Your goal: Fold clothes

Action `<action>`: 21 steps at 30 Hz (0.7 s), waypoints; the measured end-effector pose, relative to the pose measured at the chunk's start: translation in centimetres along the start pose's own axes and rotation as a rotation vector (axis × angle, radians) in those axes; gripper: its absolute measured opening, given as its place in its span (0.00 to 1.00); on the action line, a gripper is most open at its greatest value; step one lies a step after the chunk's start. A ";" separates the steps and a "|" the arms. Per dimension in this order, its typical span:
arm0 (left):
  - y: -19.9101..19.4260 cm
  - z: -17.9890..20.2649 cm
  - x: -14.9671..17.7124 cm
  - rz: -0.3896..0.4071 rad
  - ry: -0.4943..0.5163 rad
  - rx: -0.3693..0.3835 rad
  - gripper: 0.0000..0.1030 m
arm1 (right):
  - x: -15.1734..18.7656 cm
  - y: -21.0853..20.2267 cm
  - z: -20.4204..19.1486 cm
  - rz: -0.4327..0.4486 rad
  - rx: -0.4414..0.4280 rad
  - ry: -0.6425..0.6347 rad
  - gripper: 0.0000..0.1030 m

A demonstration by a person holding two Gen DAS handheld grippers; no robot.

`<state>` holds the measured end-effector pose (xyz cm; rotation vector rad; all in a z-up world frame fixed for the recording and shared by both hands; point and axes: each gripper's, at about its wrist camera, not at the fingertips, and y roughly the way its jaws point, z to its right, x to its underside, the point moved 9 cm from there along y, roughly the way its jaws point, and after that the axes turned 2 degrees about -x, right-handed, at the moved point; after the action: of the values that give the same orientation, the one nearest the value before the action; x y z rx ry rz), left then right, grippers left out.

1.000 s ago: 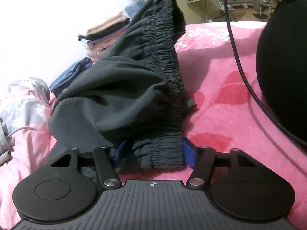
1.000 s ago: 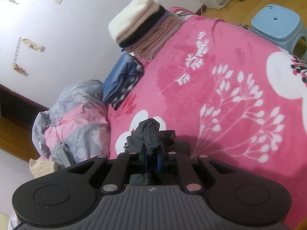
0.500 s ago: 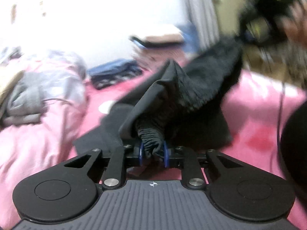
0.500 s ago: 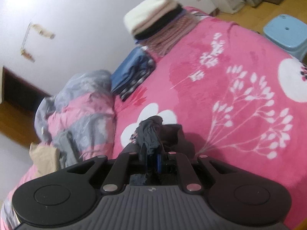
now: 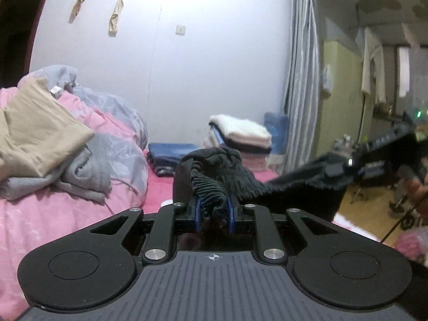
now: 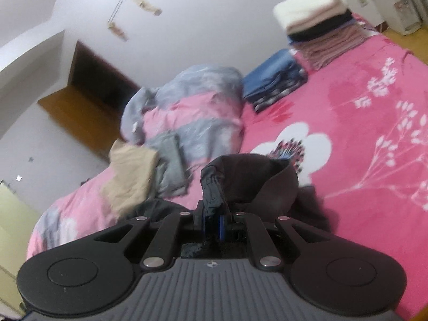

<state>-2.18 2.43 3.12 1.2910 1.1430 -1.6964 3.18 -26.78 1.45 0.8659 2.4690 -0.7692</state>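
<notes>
**Dark garment stretched between two claws**

Left wrist: left claw [image 5: 213, 210] clamped on the elastic waistband of the dark garment [image 5: 240, 176], cloth pulled across to the right claw [image 5: 345, 164], probably to straighten it for folding.

Right wrist: right claw [image 6: 212, 220] pinched on bunched waistband, garment [image 6: 254, 179] raised above the pink bed [image 6: 361, 133].

Both views are evenly lit by soft indoor light, with a bright glare patch on the pale lilac wall [image 5: 187, 61] in the left wrist view. Fisheye distortion bends the grey pleated curtain [image 5: 302, 80] and darkens the corners. The right wrist view is motion-blurred: the stack of folded white and pink towels [image 6: 318, 24] and the crumpled grey-and-pink quilt [image 6: 187, 112] smear, while the black gripper body stays sharp.
</notes>
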 end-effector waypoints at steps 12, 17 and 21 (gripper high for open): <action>-9.2 1.7 -7.5 0.135 0.023 0.067 0.16 | 4.3 -7.2 -8.5 -0.084 -0.228 0.006 0.09; -11.6 2.4 -13.0 0.253 -0.023 0.146 0.16 | 3.4 -10.8 -12.3 -0.049 -0.414 0.047 0.09; -11.8 2.8 -18.1 0.352 -0.024 0.206 0.16 | 1.6 -12.9 -14.7 0.001 -0.530 0.036 0.09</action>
<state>-9.30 4.43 23.66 1.4935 0.6897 -1.5871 -9.33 -25.48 16.44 0.6784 2.5154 -0.0775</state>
